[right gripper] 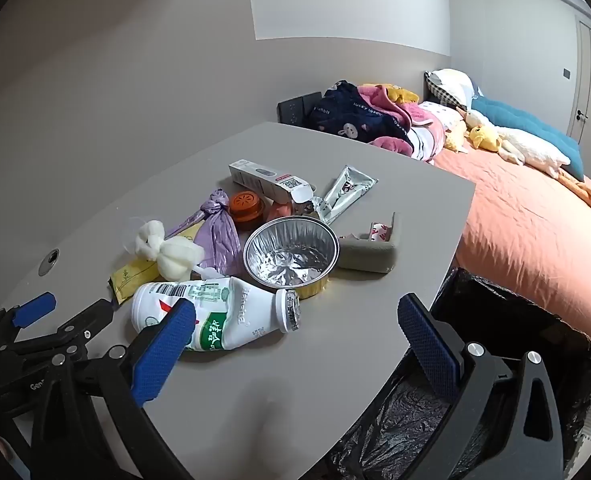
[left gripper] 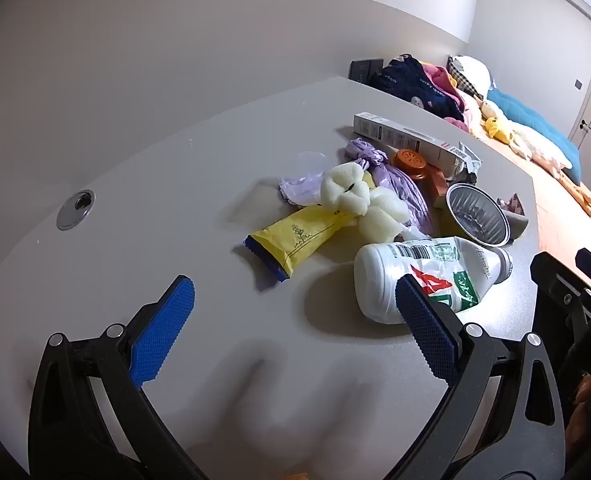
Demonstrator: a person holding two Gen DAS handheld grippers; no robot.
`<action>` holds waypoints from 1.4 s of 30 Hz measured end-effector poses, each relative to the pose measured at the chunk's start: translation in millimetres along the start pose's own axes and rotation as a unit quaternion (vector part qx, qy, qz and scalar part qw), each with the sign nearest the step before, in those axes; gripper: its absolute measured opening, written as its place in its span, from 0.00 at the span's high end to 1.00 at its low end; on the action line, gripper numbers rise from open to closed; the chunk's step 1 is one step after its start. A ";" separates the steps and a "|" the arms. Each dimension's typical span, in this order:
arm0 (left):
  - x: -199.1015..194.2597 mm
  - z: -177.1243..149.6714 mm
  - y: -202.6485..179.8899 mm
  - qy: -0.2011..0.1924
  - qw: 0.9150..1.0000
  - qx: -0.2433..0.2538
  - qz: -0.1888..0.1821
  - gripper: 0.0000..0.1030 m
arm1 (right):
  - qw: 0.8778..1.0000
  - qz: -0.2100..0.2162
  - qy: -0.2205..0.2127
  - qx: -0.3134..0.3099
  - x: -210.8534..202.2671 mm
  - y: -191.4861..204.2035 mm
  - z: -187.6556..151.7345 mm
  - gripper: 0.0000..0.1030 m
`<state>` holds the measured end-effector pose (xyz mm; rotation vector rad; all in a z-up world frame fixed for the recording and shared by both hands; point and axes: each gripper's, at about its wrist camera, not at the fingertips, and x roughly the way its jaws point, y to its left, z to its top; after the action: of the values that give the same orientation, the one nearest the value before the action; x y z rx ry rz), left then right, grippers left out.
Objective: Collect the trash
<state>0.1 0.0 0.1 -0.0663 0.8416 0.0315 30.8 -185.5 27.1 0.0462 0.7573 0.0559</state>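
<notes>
A pile of trash lies on the grey table (left gripper: 135,208). A white plastic bottle (left gripper: 427,272) lies on its side nearest me; it also shows in the right wrist view (right gripper: 231,312). Behind it are a foil bowl (right gripper: 291,254), a yellow wrapper (left gripper: 295,240), white foam (left gripper: 359,196), a tied purple bag (right gripper: 219,232), an orange lid (right gripper: 247,206) and a long carton (right gripper: 267,180). My left gripper (left gripper: 295,312) is open and empty, just in front of the bottle. My right gripper (right gripper: 295,332) is open and empty, near the bottle's cap end.
A bin lined with a black bag (right gripper: 495,360) stands below the table's right edge. A grey sponge-like block (right gripper: 369,258) and a silver sachet (right gripper: 347,190) lie on the table. A bed (right gripper: 535,220) with clothes and plush toys lies beyond. A cable hole (left gripper: 75,208) sits at the left.
</notes>
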 end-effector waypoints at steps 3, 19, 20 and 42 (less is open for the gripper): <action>0.5 0.0 0.0 -0.002 1.000 0.001 0.003 0.06 | 1.000 -0.001 0.001 0.001 -0.3 -0.7 0.0 0.02; -5.2 0.6 0.0 -0.007 1.000 0.004 0.003 0.06 | 1.000 0.001 0.002 0.002 -0.5 -1.3 -1.1 0.02; -5.3 0.8 0.0 -0.007 1.000 0.005 0.002 0.06 | 1.000 0.001 0.002 0.003 -0.5 -2.1 -1.4 0.02; -7.8 3.0 -1.2 -0.010 1.000 0.005 0.001 0.06 | 1.000 -0.001 -0.001 -0.003 -4.3 2.9 -1.2 0.02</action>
<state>-2.8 -1.0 8.0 -0.0560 0.8216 0.0297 26.8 -182.9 29.3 0.0391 0.7553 0.0566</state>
